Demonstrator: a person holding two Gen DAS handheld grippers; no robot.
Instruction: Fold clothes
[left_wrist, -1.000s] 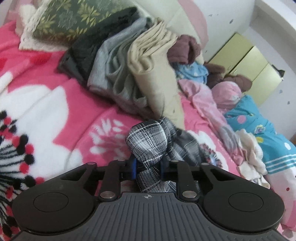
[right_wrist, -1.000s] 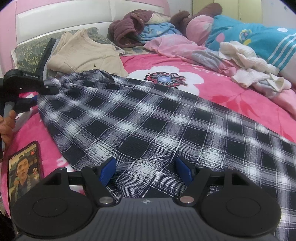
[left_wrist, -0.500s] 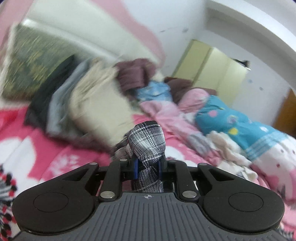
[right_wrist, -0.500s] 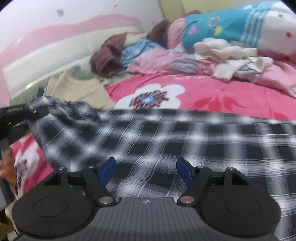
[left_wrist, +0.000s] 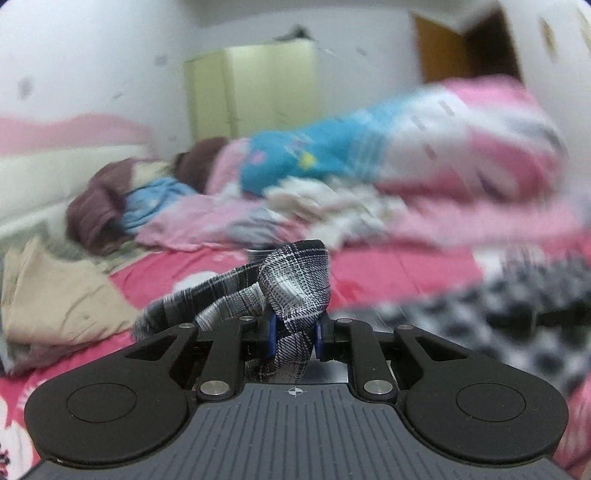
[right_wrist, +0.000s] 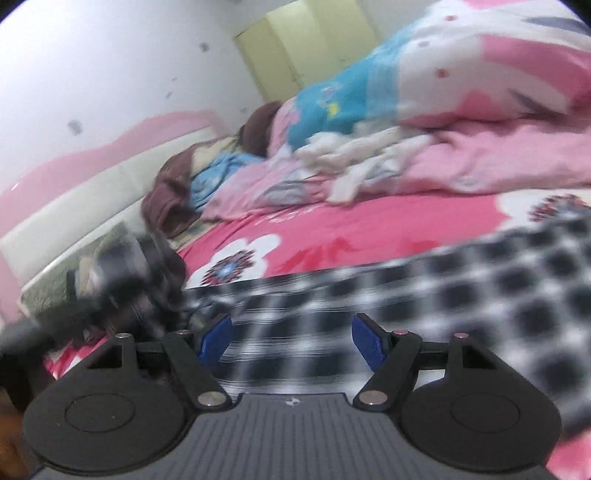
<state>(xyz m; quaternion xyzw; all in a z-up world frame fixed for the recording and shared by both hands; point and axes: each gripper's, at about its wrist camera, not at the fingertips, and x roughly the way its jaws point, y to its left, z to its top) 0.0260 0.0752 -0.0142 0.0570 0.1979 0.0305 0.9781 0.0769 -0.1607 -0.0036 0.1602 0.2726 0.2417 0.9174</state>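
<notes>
Left wrist view shows the left gripper (left_wrist: 294, 334) clamped tight on a bunched fold of the plaid shirt (left_wrist: 295, 284), which bulges up just past the blue fingertips (left_wrist: 271, 332) and trails away to the gripper's left as a twisted band. More of the same plaid cloth lies blurred to its right. Ahead of it spreads the pink bedspread (left_wrist: 388, 269), with a beige garment (left_wrist: 55, 295) off to the left, a brown garment (left_wrist: 96, 214) and a light blue one (left_wrist: 155, 199) farther ahead on the left, and a heap of bedding (left_wrist: 406, 147) ahead and to the right. A pale yellow wardrobe (left_wrist: 255, 88) stands against the far wall. From the right wrist view, the right gripper (right_wrist: 291, 338) has its jaws spread wide, and the plaid shirt (right_wrist: 424, 302) stretches across directly in front of and between them, reaching far to the right; motion blur hides whether the pads touch it. The left gripper (right_wrist: 125, 291) appears as a dark smear just ahead on the left.
</notes>
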